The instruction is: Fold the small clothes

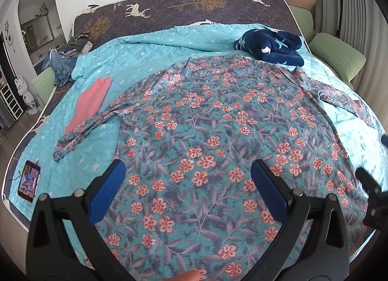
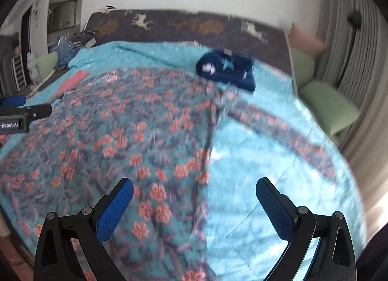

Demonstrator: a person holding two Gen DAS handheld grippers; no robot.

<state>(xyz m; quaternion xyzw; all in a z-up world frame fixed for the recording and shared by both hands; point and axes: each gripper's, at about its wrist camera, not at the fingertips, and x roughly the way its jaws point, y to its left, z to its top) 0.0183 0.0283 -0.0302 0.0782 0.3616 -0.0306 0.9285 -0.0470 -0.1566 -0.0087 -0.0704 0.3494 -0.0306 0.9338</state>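
Note:
A teal floral garment (image 1: 206,135) lies spread flat on the light blue quilt (image 1: 135,60), with one sleeve (image 1: 80,135) out to the left and the other sleeve (image 1: 344,96) to the right. My left gripper (image 1: 188,167) hovers open over the garment's lower middle, holding nothing. In the blurred right wrist view the same garment (image 2: 121,140) fills the left half, and its right sleeve (image 2: 278,123) runs across the quilt (image 2: 266,184). My right gripper (image 2: 194,184) hangs open above the garment's right edge. The right gripper's body shows at the left wrist view's right edge (image 1: 373,198).
A folded dark blue starry garment (image 1: 271,45) and a pink piece (image 1: 89,103) lie on the quilt. A phone (image 1: 28,181) rests at the bed's left edge. Jeans and clothes (image 1: 65,60) are piled far left. Green cushions (image 1: 337,55) line the right side. A fingertip (image 1: 191,276) shows at the bottom.

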